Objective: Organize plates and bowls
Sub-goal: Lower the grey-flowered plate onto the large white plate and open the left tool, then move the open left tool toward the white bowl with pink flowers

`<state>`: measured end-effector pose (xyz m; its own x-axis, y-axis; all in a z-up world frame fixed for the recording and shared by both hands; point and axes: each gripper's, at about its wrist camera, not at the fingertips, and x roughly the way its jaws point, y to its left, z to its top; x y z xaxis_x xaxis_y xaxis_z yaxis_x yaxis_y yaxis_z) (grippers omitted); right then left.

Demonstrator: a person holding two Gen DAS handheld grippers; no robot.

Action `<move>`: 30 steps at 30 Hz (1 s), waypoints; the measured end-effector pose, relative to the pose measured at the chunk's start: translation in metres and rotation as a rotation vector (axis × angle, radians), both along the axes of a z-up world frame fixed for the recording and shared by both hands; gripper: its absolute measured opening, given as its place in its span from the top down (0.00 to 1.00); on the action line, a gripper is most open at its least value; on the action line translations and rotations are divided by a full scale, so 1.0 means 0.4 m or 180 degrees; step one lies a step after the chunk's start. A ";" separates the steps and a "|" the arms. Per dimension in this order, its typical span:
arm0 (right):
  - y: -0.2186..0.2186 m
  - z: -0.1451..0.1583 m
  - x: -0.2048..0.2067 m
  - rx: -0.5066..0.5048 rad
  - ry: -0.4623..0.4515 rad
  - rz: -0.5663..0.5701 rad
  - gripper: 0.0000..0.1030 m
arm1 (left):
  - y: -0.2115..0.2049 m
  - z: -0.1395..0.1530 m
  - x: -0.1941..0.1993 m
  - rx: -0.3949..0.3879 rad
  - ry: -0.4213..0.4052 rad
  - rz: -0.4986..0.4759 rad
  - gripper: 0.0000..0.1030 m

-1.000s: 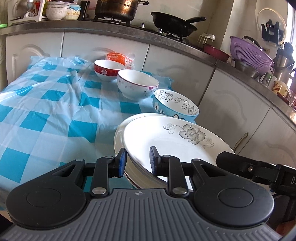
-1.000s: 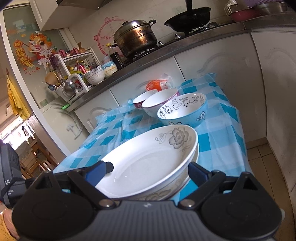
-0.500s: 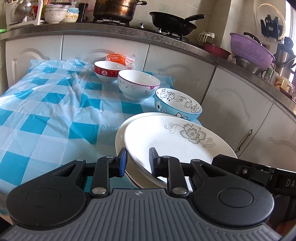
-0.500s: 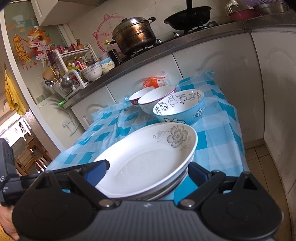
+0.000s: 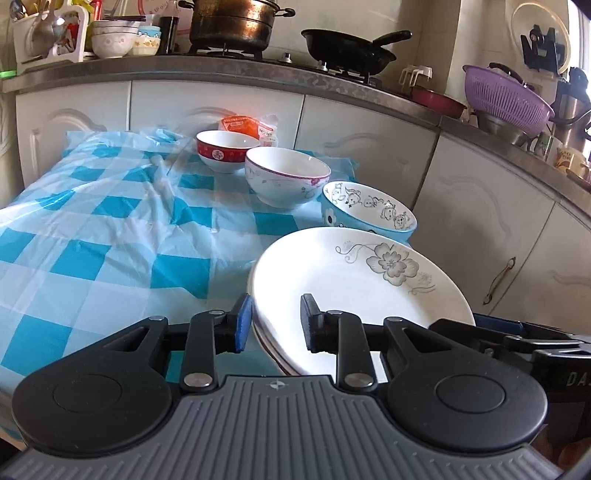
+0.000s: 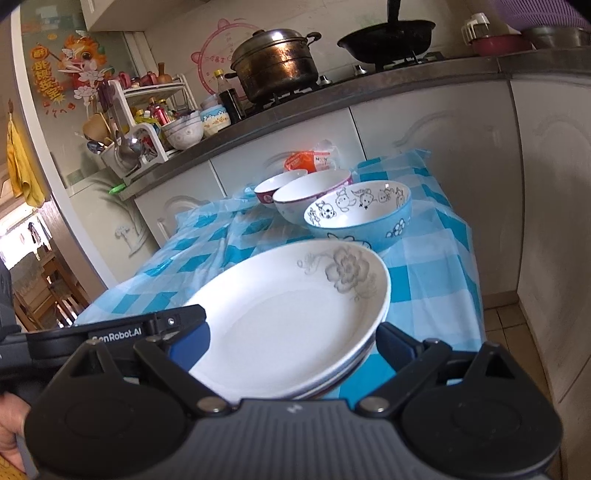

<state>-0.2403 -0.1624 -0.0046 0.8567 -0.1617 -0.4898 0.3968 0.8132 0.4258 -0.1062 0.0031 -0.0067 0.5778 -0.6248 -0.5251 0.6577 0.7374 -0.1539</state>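
A stack of white plates (image 5: 354, 280), the top one with a grey flower, sits at the near right of the checked table; it also shows in the right wrist view (image 6: 291, 321). My left gripper (image 5: 276, 325) straddles the stack's near rim, jaws apart with a gap to the rim. My right gripper (image 6: 291, 345) is open wide, with a finger on each side of the stack. Beyond stand a blue cartoon bowl (image 5: 369, 216), a white bowl with purple rim (image 5: 287, 181) and a red bowl (image 5: 225, 151).
The table has a blue and white checked plastic cloth (image 5: 110, 236). An orange packet (image 5: 240, 123) lies behind the bowls. White cabinets (image 5: 369, 140) and a counter with a pot (image 5: 231, 24) and a pan (image 5: 347, 50) stand behind. The table edge drops off at right.
The left gripper's jaws have opened a little around the rim. The top plate now lies level on the stack. Both cameras have dropped lower and closer.
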 end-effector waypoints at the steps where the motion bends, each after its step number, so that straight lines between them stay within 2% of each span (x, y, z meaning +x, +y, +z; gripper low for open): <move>1: -0.001 0.001 0.000 -0.0019 -0.0004 -0.0004 0.06 | 0.001 0.001 0.001 -0.0008 -0.0009 0.0004 0.71; 5: 0.003 0.010 -0.003 -0.0103 -0.0041 -0.0009 0.04 | 0.002 0.005 0.006 -0.0036 -0.0011 0.0043 0.67; 9: -0.007 0.005 -0.007 -0.0092 -0.0040 -0.0080 0.03 | 0.007 0.008 0.012 -0.0072 0.0040 0.0082 0.51; 14: -0.033 -0.003 -0.021 0.0087 -0.0095 -0.0245 0.01 | 0.008 0.015 0.013 -0.0071 0.0026 0.0134 0.41; 17: -0.047 -0.011 -0.030 0.0215 -0.0110 -0.0345 0.01 | 0.009 0.017 0.016 -0.0062 0.0019 0.0190 0.30; 19: -0.050 -0.014 -0.037 0.0284 -0.0124 -0.0388 0.01 | 0.010 0.017 0.019 -0.0047 0.0026 0.0221 0.16; 22: -0.054 -0.016 -0.040 0.0319 -0.0120 -0.0411 0.01 | 0.008 0.016 0.021 -0.0029 0.0049 0.0218 0.03; 30: -0.058 -0.027 -0.043 0.0407 -0.0073 -0.0401 0.01 | -0.005 0.024 0.025 0.0027 0.0106 0.0278 0.01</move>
<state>-0.2574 -0.1858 -0.0155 0.8448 -0.2060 -0.4939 0.4812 0.6963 0.5326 -0.0964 0.0012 0.0029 0.6121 -0.5683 -0.5499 0.5855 0.7931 -0.1681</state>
